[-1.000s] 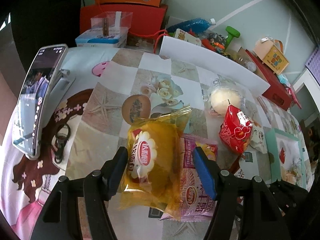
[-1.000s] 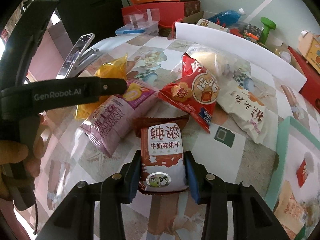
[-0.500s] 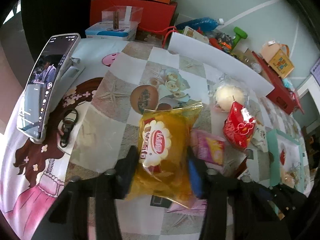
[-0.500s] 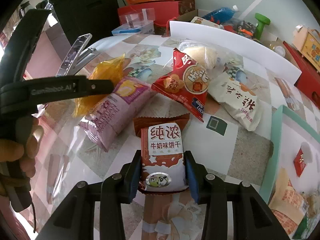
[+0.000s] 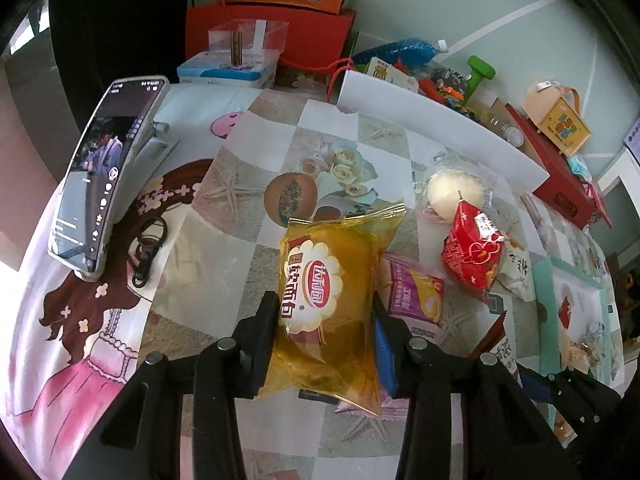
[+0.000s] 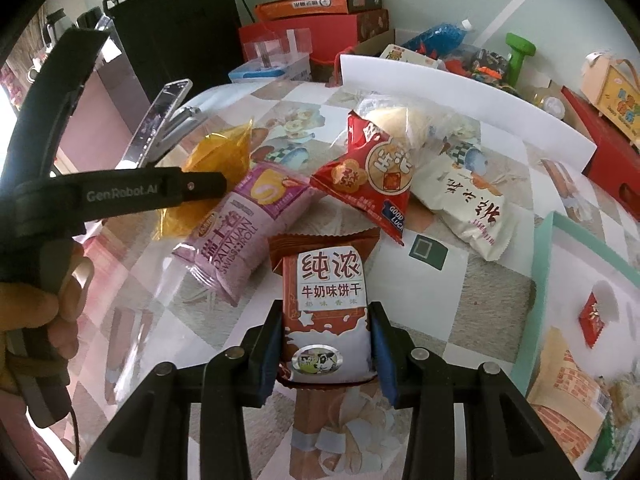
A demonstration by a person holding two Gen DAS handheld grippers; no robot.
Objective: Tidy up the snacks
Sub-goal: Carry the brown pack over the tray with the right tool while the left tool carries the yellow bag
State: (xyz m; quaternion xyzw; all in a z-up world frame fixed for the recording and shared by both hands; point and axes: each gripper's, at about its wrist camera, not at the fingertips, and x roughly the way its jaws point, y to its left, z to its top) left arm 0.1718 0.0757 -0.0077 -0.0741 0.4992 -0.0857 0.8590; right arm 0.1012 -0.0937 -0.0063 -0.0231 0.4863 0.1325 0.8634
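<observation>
My left gripper [image 5: 326,312] is shut on a yellow bread packet [image 5: 328,300] and holds it above the table. My right gripper [image 6: 326,320] is shut on a brown milk biscuit packet [image 6: 326,308], also lifted. On the table lie a purple swiss roll packet [image 6: 240,228], a red snack bag [image 6: 372,176], a white packet [image 6: 468,200] and a clear-wrapped round bun [image 5: 456,192]. The yellow packet [image 6: 216,168] and the left gripper's body [image 6: 120,196] show at the left of the right wrist view.
A teal-rimmed tray [image 6: 548,280] with several snacks sits at the right. A phone on a stand [image 5: 104,184] and a key clip [image 5: 148,248] are at the left. A white board [image 5: 436,120], red boxes [image 5: 272,36] and clutter line the back.
My left gripper closed on the yellow bread packet and lifted it off the purple packet. My right gripper kept hold of the biscuit packet and rose a little.
</observation>
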